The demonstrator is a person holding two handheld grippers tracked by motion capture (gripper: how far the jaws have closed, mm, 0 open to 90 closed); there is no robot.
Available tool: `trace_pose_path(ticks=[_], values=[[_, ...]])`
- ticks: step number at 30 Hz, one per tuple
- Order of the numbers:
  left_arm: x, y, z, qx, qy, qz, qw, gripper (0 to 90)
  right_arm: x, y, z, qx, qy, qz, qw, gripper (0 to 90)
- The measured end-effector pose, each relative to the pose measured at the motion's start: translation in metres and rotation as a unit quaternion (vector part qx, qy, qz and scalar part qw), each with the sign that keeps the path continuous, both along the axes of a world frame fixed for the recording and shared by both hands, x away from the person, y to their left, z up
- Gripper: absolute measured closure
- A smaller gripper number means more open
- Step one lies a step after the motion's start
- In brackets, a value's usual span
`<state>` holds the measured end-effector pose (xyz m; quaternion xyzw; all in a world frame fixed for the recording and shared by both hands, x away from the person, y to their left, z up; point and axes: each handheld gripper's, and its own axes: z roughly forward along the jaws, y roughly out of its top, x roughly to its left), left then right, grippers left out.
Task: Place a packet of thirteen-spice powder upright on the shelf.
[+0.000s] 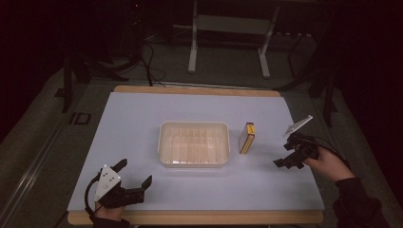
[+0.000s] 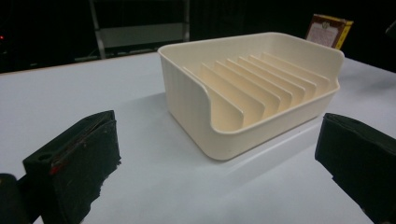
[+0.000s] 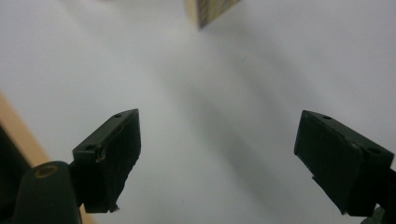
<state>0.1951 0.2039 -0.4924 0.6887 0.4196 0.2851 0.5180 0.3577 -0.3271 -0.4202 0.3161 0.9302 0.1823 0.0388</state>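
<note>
- Both pairs of black jaws are seen spread wide with nothing held between them: the left gripper (image 1: pixel 136 173) is held by a hand (image 1: pixel 108 214) at the near left edge of the table, and the right gripper (image 1: pixel 287 156) by a hand (image 1: pixel 328 164) at the right side.
- From the left gripper view, the left gripper (image 2: pixel 217 154) is aimed at a cream plastic rectangular tray with upright ribbed dividers (image 2: pixel 252 88), which stands on the pale lilac table cover (image 2: pixel 70 98), apart from the jaws.
- From the high view, the tray (image 1: pixel 194 143) is seen at the middle of the table cover (image 1: pixel 138 114), with a wooden table edge (image 1: pixel 195 217) showing along the near side.
- A small upright yellow-and-brown cardboard box (image 1: pixel 246 137) is seen just beside the tray's right wall, not touching it, between the tray and the right gripper.
- In the right gripper view, the right gripper (image 3: pixel 217 154) hangs over bare cover, and a blurred corner of the box (image 3: pixel 212 10) shows at the top.
</note>
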Motion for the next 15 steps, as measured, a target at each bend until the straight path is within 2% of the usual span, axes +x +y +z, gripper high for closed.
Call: trace_pose_path(ticks=[4, 7, 15], values=[[-0.0004, -0.0009, 0.0006, 0.003, -0.004, -0.002, 1.0, 0.0, 0.0007, 0.0011, -0.0037, -0.024, 0.034, 0.033, 0.9986, 14.6], [-0.0005, -0.0004, 0.0007, 0.0, -0.004, -0.001, 1.0, 0.0, 0.0002, 0.0027, -0.005, -0.047, 0.063, 0.057, 0.9953, 14.6], [-0.0003, -0.0003, 0.0006, -0.001, -0.004, -0.002, 1.0, 0.0, 0.0004, 0.0053, 0.0012, -0.079, 0.089, 0.087, 0.9891, 15.1]])
